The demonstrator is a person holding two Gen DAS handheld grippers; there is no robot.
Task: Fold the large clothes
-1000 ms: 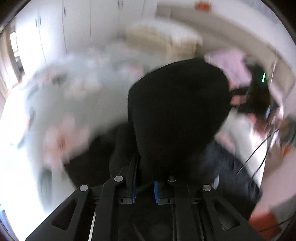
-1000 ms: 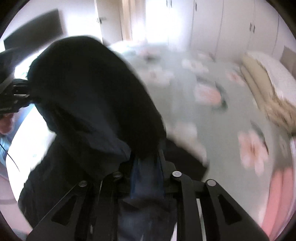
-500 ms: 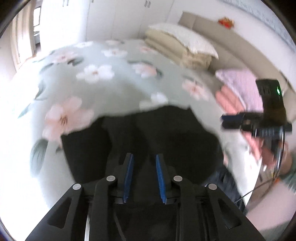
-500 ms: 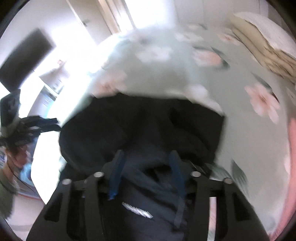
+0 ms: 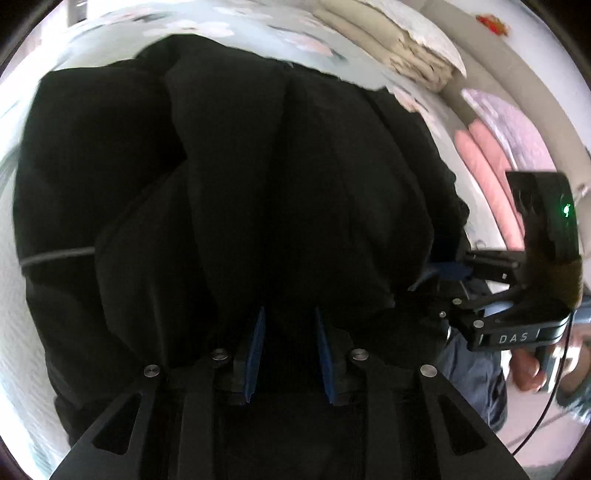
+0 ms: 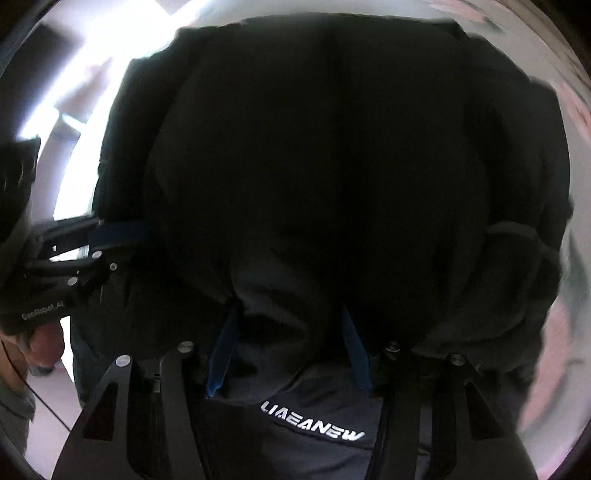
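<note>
Two hand-held grippers reach forward low over one large black garment (image 5: 258,192) heaped on a pale green bedspread printed with pink flowers (image 5: 207,27) — the dark cloth fills nearly the whole of both wrist views. The left gripper (image 5: 288,325) has its two blue-lined fingers (image 5: 256,343) parted by a moderate gap, with folds of the garment bunched between and above them; whether the pads press the cloth cannot be told. The right gripper (image 6: 290,339) stands wider open, its blue pads (image 6: 223,347) on either side of a grey-black panel of the same garment carrying white lettering (image 6: 313,421); no clamping shows. Each gripper appears in the other's camera — the right gripper (image 5: 491,291) at the garment's right edge, its blue finger touching the cloth, and the left gripper (image 6: 74,254) at the garment's left edge. Beyond the heap lie one stack of folded cream bedding (image 5: 391,48) and one pink folded blanket (image 5: 487,155).
</note>
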